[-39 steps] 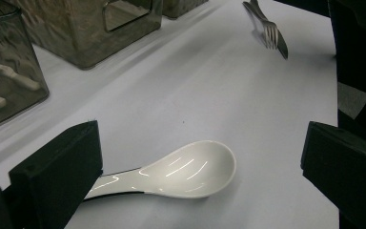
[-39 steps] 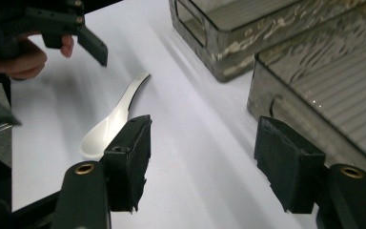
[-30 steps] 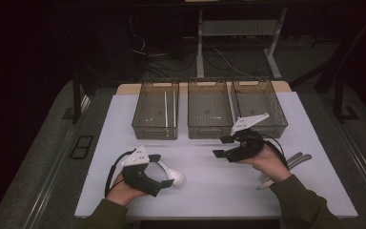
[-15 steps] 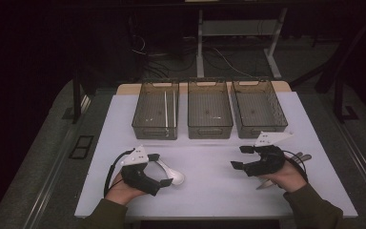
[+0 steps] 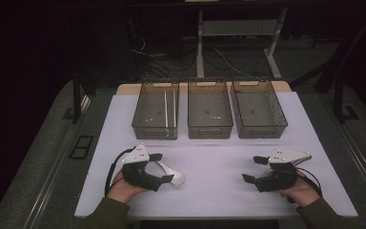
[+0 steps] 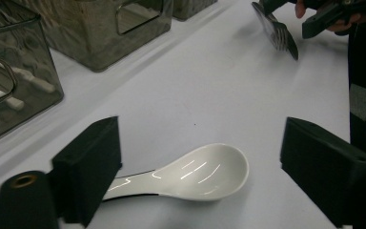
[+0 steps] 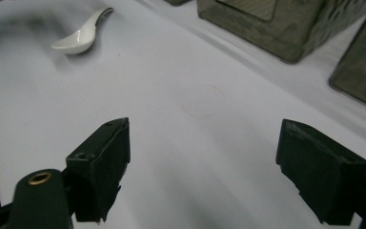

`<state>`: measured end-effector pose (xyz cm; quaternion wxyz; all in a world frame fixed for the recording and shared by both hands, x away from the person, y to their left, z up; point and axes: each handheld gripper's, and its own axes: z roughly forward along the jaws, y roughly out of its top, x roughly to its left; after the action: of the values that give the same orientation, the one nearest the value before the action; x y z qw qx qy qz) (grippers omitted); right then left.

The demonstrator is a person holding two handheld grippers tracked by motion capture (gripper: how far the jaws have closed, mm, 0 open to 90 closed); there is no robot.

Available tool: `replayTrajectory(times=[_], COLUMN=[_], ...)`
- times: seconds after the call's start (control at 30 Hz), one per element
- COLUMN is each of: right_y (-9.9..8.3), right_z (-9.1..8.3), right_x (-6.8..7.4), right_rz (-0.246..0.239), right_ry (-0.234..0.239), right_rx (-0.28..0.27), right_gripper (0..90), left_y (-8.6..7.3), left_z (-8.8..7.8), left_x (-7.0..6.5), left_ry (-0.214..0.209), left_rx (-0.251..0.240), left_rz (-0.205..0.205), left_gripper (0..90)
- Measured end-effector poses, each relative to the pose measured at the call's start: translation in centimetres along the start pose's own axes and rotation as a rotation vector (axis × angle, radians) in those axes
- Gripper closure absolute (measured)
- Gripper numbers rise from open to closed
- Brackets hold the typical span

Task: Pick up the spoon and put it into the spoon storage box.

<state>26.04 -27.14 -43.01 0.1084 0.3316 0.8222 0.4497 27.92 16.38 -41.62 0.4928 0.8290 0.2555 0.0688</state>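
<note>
Clearly the left gripper (image 5: 164, 168) is nearer the white spoon (image 6: 190, 173), which lies on the table (image 5: 219, 162) between its jaws; they have just been closing but stand wide, pads off it. Its handle runs toward one jaw, bowl toward the other. Well apart, the right gripper (image 5: 252, 169) has just been opening, empty.

We count three clear bins (image 5: 210, 114) in a row on the table (image 5: 219, 191), and two white sticks (image 5: 166, 109) inside the leftmost bin. Nearer us than the bins lies one white spoon (image 5: 171, 174), with two grippers: left gripper (image 5: 158, 168), right gripper (image 5: 253, 169).
</note>
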Motion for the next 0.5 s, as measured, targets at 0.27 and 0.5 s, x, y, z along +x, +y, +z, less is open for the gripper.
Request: replayTrajectory(times=[0.27, 0.5], right_y=[-1.4, -1.5], right_z=[-1.0, -1.4], right_x=[-0.9, -1.5], right_rz=[0.004, 0.036], right_ry=[-0.023, -0.040], right_rx=[-0.002, -0.034], right_gripper=[18.3, 18.3], left_y=[0.4, 1.5], left_z=[0.2, 0.7], left_x=[0.5, 1.1], left_ry=[-0.005, -0.023], left_rx=[0.002, 0.002], left_rz=[-0.001, 0.024], left_gripper=[27.8, 43.9])
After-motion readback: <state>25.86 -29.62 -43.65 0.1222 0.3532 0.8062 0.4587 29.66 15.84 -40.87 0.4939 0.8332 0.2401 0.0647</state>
